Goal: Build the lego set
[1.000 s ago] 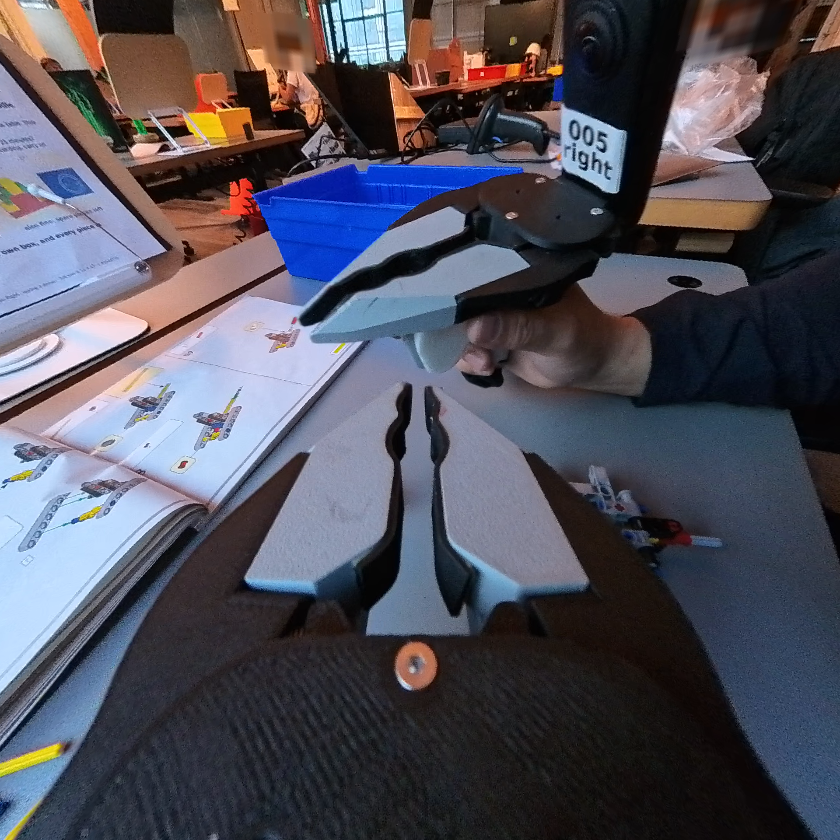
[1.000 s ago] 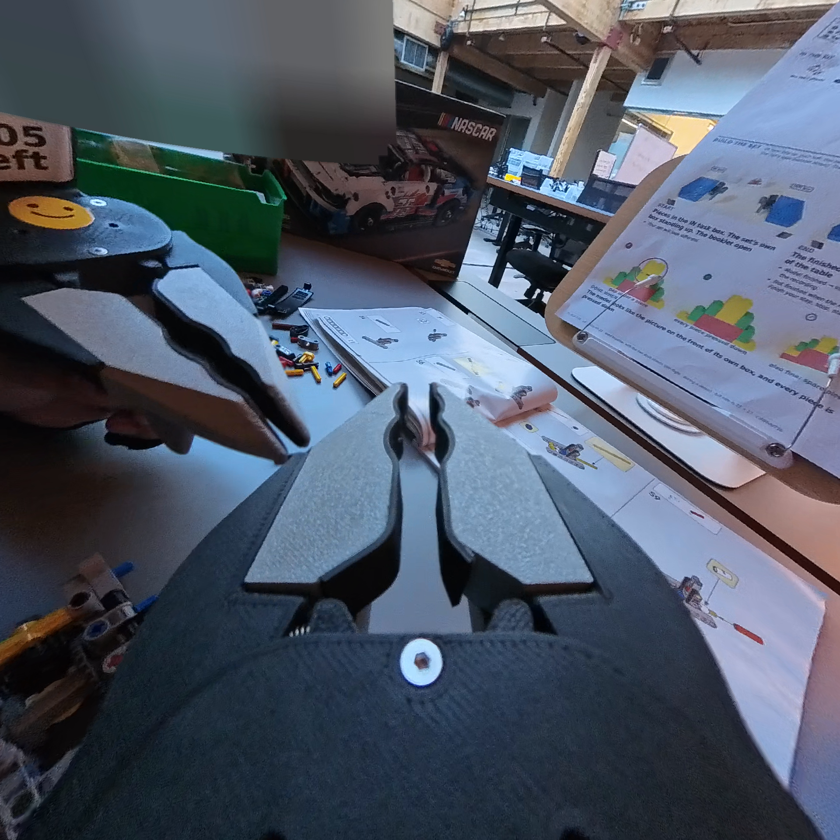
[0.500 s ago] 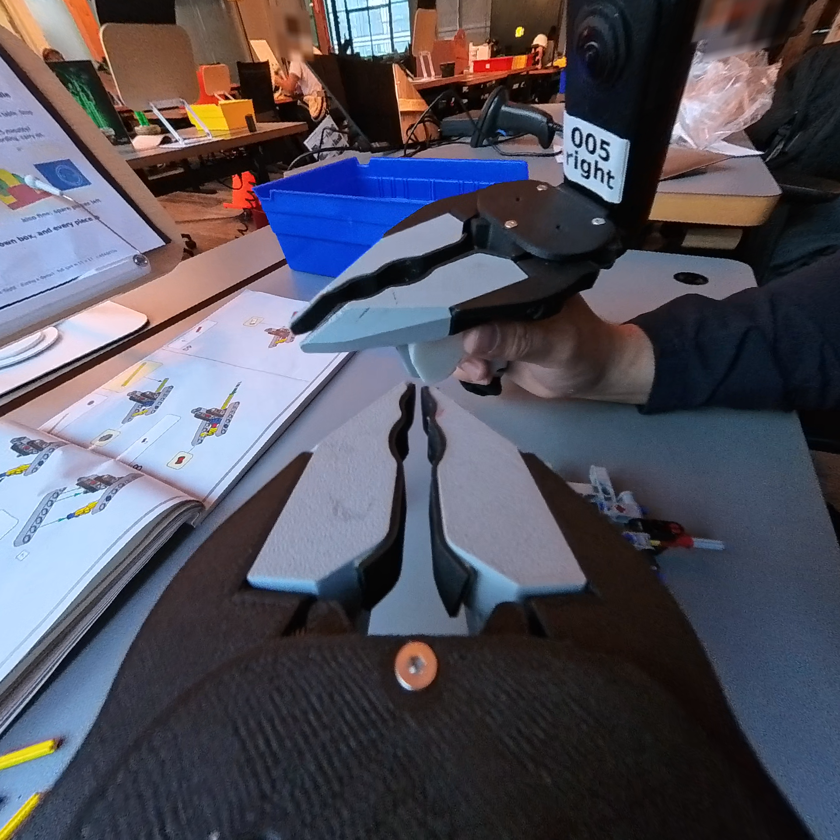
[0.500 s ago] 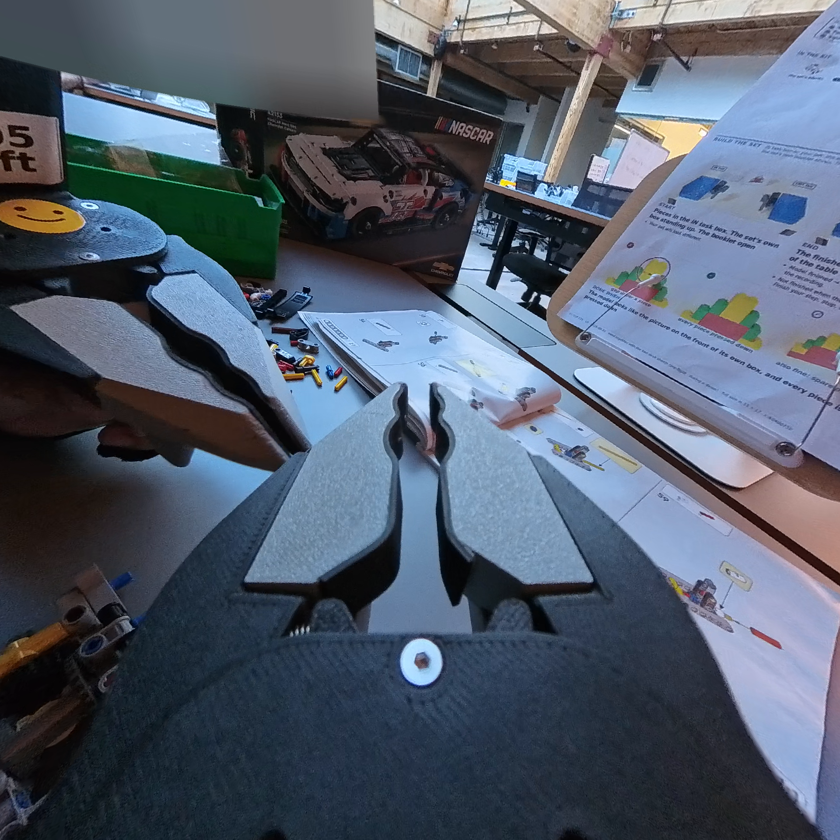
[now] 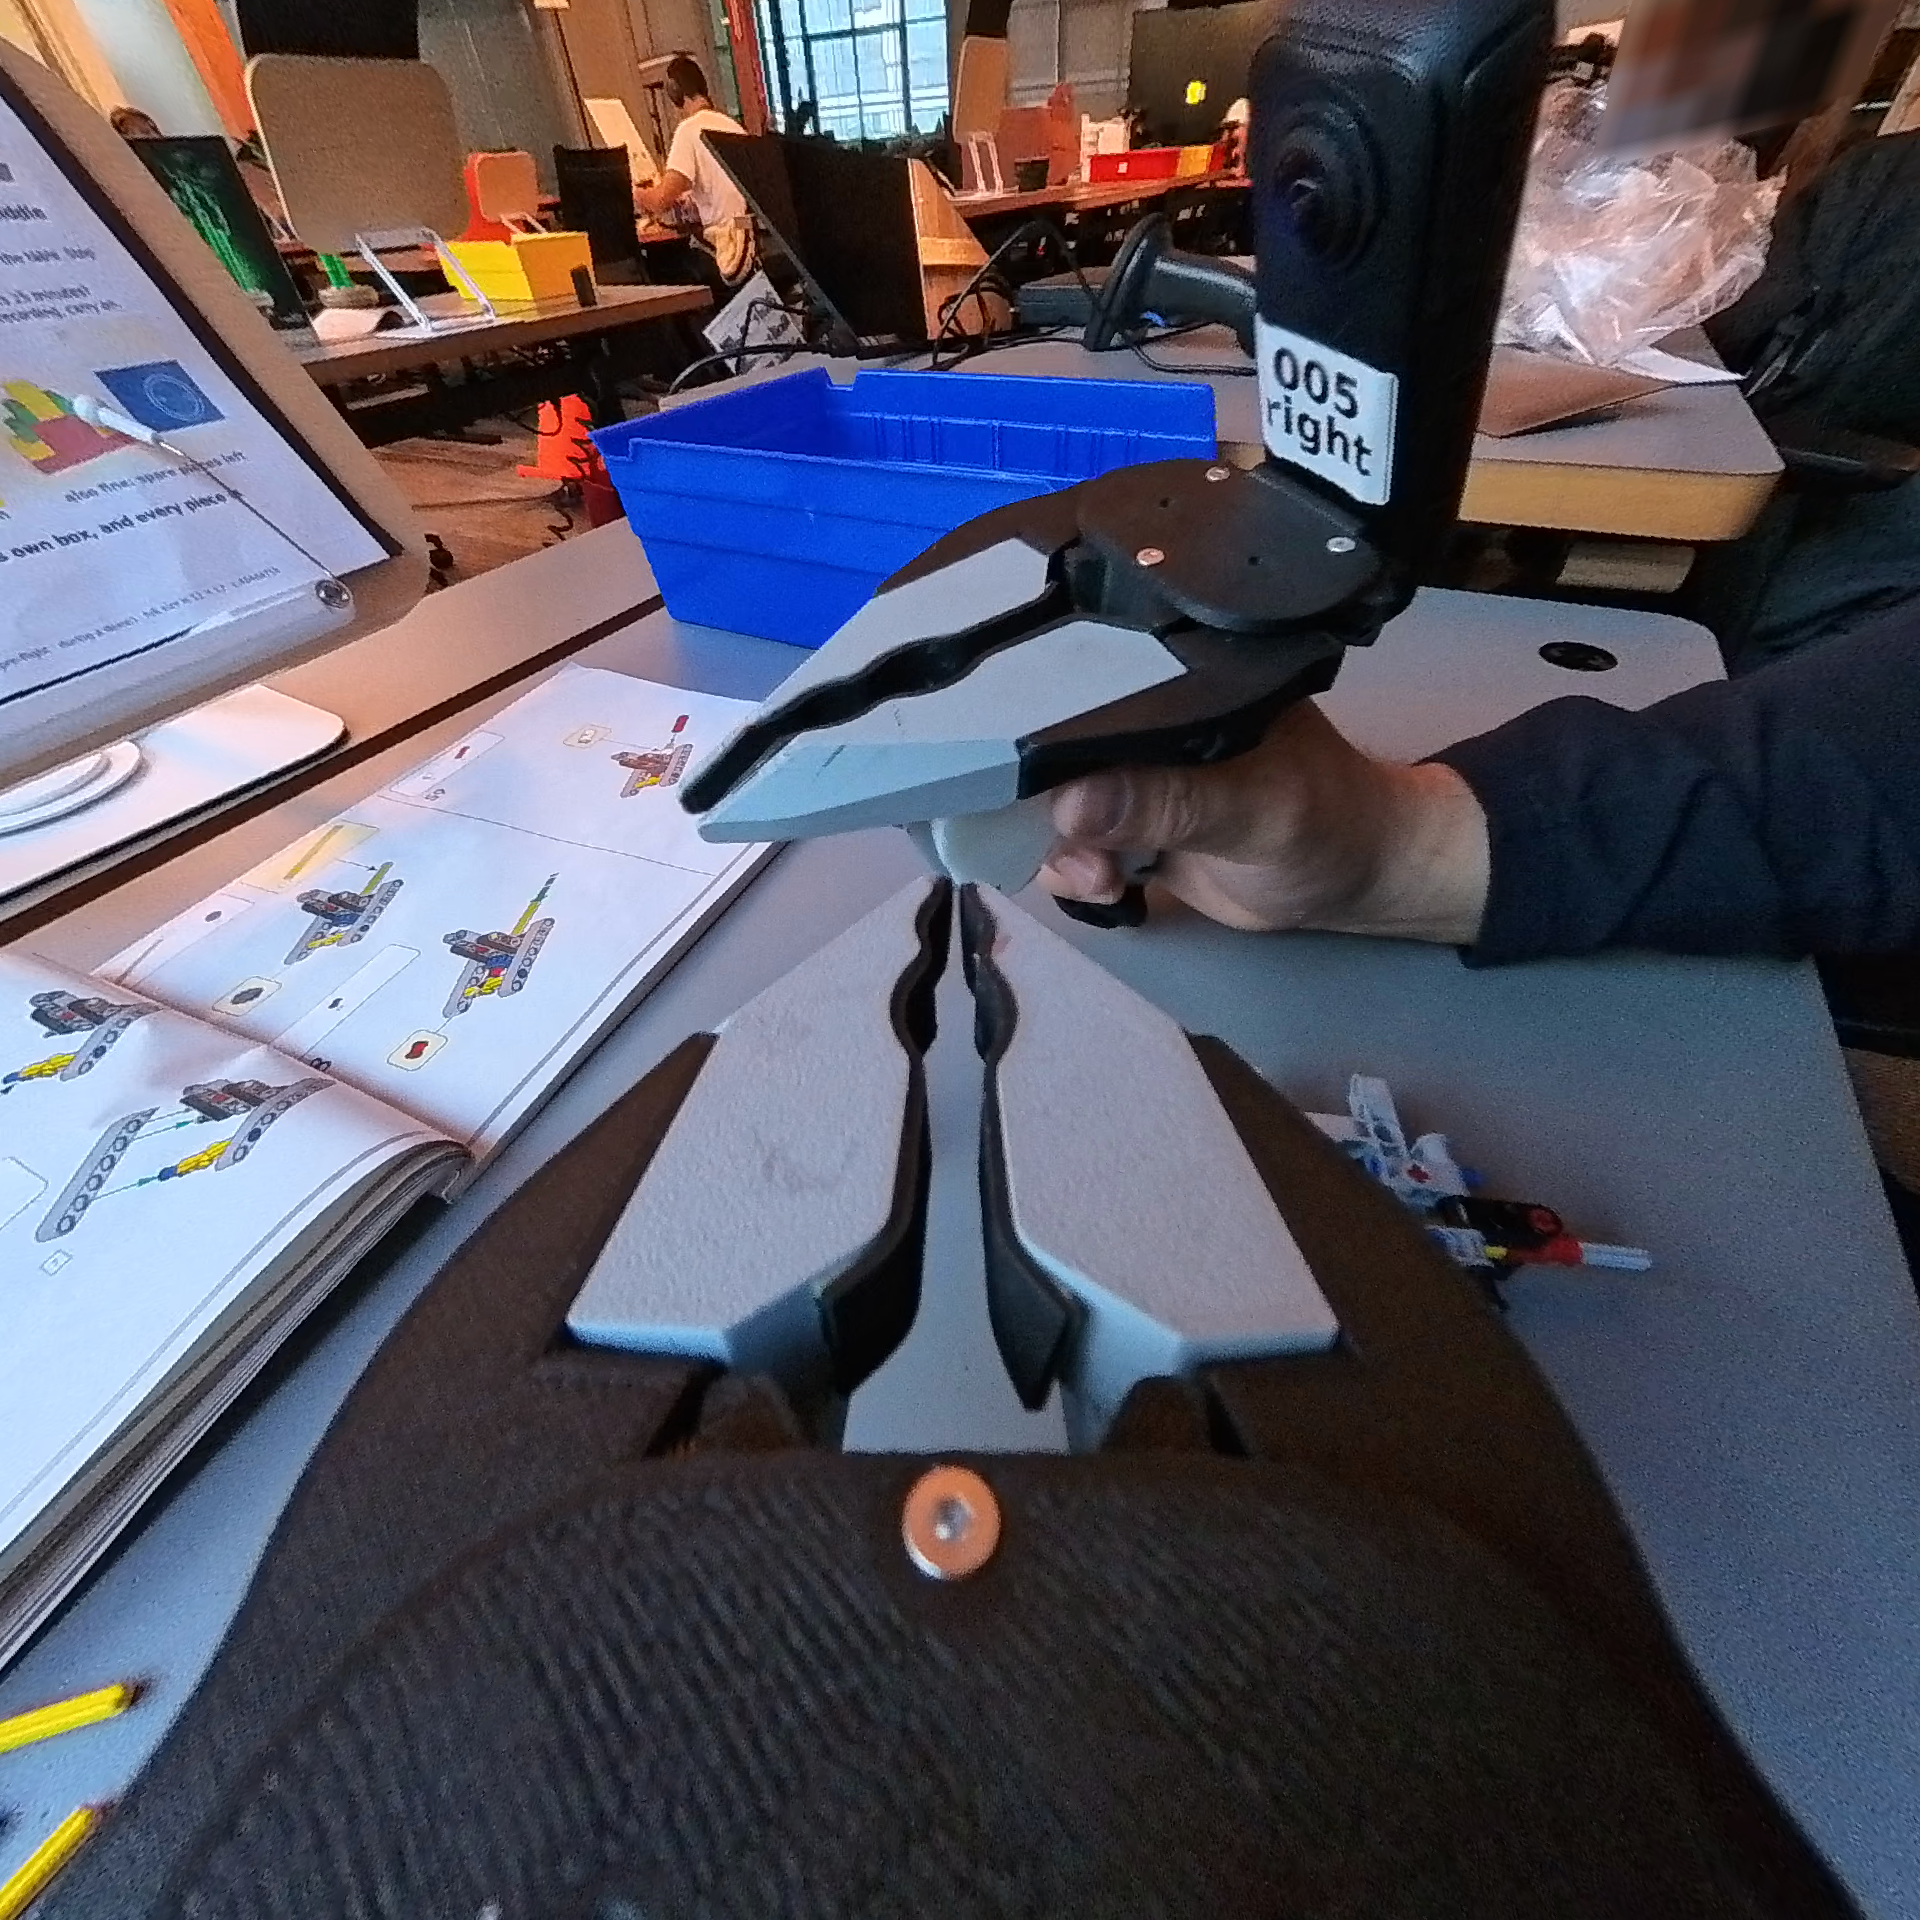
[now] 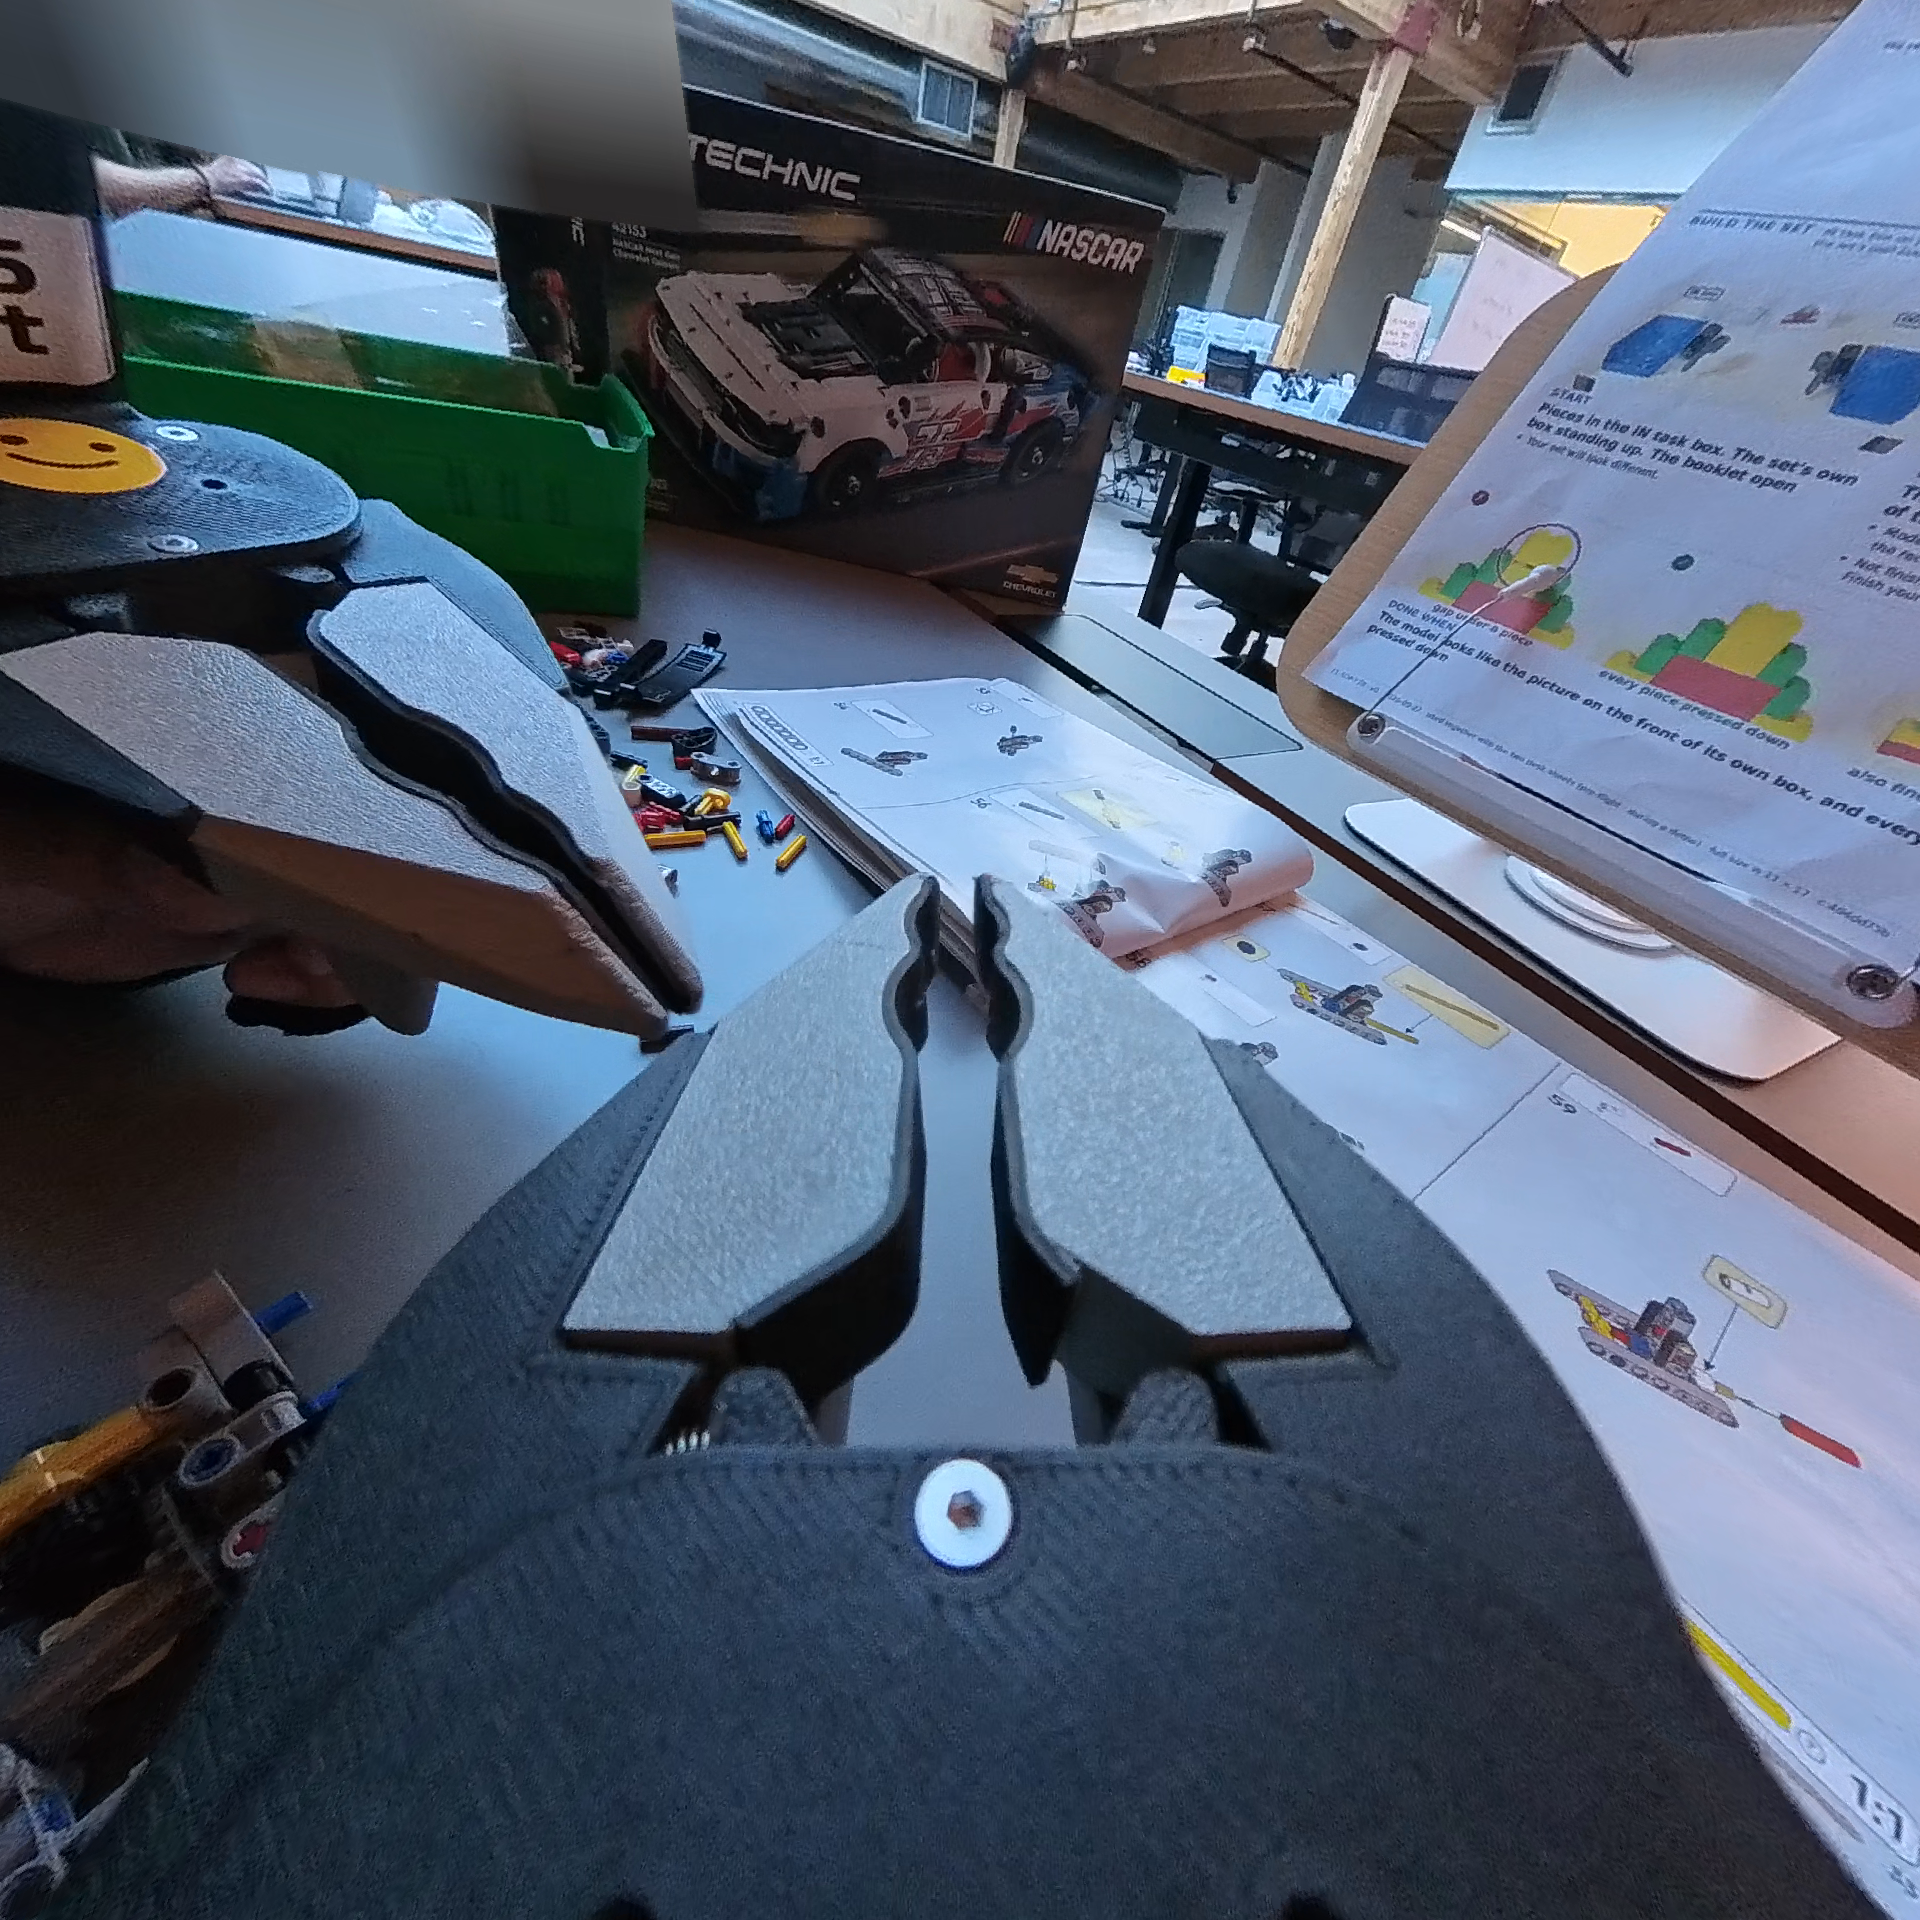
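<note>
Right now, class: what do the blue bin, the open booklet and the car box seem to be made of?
Blue bin: probably moulded plastic, smooth with ribbed walls.
Open booklet: paper, matte; thin pages stack and one curls.
Car box: likely printed cardboard, slightly glossy, with flat sharp-edged panels.

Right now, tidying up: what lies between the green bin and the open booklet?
Loose small building pieces, several colours, on the table, seen in the right wrist view.
</note>
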Demonstrator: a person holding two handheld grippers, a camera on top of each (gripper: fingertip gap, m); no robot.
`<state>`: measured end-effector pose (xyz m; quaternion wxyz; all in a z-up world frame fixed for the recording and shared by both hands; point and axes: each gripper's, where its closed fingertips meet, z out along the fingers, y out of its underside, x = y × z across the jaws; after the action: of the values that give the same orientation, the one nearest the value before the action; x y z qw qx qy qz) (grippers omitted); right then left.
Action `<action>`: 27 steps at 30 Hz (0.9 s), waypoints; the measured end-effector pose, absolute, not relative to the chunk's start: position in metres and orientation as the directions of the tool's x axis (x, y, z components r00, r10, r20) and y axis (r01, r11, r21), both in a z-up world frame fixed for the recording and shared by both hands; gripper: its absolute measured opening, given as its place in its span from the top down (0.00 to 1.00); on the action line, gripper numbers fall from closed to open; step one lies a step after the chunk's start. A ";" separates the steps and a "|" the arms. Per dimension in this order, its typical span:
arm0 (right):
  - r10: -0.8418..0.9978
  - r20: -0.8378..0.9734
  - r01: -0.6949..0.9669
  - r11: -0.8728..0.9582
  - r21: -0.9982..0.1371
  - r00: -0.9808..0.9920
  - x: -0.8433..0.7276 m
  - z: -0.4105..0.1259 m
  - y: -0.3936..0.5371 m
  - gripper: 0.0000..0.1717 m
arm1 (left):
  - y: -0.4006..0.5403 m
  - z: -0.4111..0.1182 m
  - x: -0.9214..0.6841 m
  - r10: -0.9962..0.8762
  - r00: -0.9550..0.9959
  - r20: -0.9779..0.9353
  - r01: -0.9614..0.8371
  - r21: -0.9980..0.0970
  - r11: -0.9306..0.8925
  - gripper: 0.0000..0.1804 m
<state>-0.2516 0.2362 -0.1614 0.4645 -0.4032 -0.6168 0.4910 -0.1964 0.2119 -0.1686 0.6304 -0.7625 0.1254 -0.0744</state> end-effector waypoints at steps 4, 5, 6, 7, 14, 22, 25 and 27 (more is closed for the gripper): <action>0.953 0.183 0.038 0.198 -0.980 -0.240 -0.251 -0.161 0.237 1.00 | 0.212 -0.169 -0.196 -0.288 0.957 -0.047 -0.101 -0.979 -0.176 1.00; 0.953 0.183 0.038 0.197 -0.980 -0.241 -0.251 -0.161 0.237 1.00 | 0.212 -0.169 -0.195 -0.288 0.956 -0.048 -0.102 -0.979 -0.175 1.00; 0.953 0.182 0.039 0.197 -0.980 -0.242 -0.251 -0.161 0.237 1.00 | 0.212 -0.169 -0.195 -0.288 0.956 -0.048 -0.102 -0.979 -0.175 1.00; 0.953 0.181 0.041 0.197 -0.980 -0.243 -0.252 -0.162 0.236 1.00 | 0.212 -0.169 -0.196 -0.288 0.956 -0.049 -0.103 -0.979 -0.174 1.00; 0.952 0.179 0.044 0.196 -0.980 -0.247 -0.252 -0.162 0.236 1.00 | 0.212 -0.170 -0.196 -0.289 0.956 -0.043 -0.098 -0.979 -0.178 1.00; 0.956 0.164 0.039 0.179 -0.983 -0.242 -0.252 -0.161 0.239 1.00 | 0.212 -0.170 -0.194 -0.293 0.955 -0.056 -0.111 -0.978 -0.176 1.00; 0.956 0.166 0.040 0.181 -0.983 -0.243 -0.252 -0.161 0.239 1.00 | 0.211 -0.170 -0.189 -0.307 0.949 -0.075 -0.133 -0.976 -0.172 1.00; 0.955 0.170 0.037 0.184 -0.982 -0.242 -0.252 -0.161 0.238 1.00 | 0.211 -0.172 -0.186 -0.315 0.943 -0.106 -0.167 -0.971 -0.173 1.00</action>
<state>-0.2515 0.2384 -0.1609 0.4641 -0.4043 -0.6138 0.4945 -0.1862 0.2107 -0.1724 0.6233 -0.7636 0.1578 -0.0592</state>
